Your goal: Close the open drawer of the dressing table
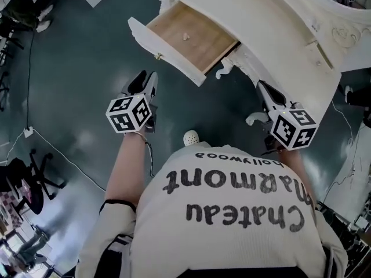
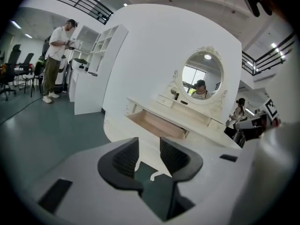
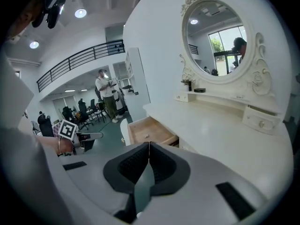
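Observation:
The white dressing table (image 1: 278, 25) has one wooden-bottomed drawer (image 1: 191, 36) pulled out toward me, its white front panel (image 1: 165, 51) nearest. A small pale object (image 1: 185, 37) lies inside it. My left gripper (image 1: 145, 79) hangs in the air just in front of the panel, apart from it, open with nothing between its pads. My right gripper (image 1: 264, 88) is shut and empty, beside the table's front edge to the drawer's right. The left gripper view shows the drawer (image 2: 157, 123) beyond the open left gripper (image 2: 149, 153). The right gripper view shows the drawer (image 3: 149, 131) past the shut right gripper (image 3: 149, 149).
An oval mirror (image 3: 220, 41) with small shelves stands on the tabletop. A carved table leg (image 1: 225, 68) curls below the drawer. A cable (image 1: 58, 152) runs over the dark green floor, with office chairs (image 1: 29, 181) at left. A person (image 2: 56, 60) stands far off by a white shelf unit (image 2: 96, 69).

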The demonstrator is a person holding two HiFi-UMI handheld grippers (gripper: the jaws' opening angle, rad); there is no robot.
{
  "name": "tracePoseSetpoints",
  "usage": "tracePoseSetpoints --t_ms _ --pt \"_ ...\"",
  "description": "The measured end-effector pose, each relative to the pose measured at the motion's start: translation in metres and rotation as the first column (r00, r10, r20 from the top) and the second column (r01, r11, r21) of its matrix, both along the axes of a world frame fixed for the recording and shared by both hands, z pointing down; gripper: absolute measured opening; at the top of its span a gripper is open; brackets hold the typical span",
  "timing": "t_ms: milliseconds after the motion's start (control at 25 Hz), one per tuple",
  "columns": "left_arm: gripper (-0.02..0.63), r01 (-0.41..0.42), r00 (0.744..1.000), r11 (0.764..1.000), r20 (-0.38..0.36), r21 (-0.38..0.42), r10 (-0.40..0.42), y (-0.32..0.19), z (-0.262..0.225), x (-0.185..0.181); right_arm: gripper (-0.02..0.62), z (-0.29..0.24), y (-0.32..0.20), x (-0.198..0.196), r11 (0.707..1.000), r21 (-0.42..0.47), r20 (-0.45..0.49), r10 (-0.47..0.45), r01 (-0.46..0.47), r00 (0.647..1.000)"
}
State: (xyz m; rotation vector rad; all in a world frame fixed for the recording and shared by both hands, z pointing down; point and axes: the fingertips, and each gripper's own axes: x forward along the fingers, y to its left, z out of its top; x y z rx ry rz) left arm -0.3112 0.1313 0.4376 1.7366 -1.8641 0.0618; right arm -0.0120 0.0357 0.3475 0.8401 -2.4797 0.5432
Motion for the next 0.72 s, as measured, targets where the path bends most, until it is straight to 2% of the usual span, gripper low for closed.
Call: tracePoseSetpoints --t_ms 160,280,520,720 --pt "0.146 -0.071 0.997 0.994 0.037 -0.08 0.074 -0.017 0.028 -0.004 0.028 0.003 0.004 0.017 0.999 -0.006 -0.056 0.033 -0.033 0.998" --pt "0.147 -0.134 0.982 0.979 0.112 -0.153 0.152 -0.032 0.044 -0.009 0.028 0.007 0.003 0.03 0.998 -0.012 -0.086 0.059 -0.06 0.995" --pt "0.147 -0.209 0.912 0.924 0.277 -0.319 0.302 -0.051 0.079 -0.018 0.028 0.018 0.005 0.044 0.996 -0.039 -0.137 0.079 -0.085 0.988" --pt "0.147 -0.254 0.831 0.872 0.366 -0.419 0.418 -0.067 0.097 -0.019 0.028 0.025 0.001 0.043 0.995 -0.056 -0.149 0.078 -0.087 0.986"
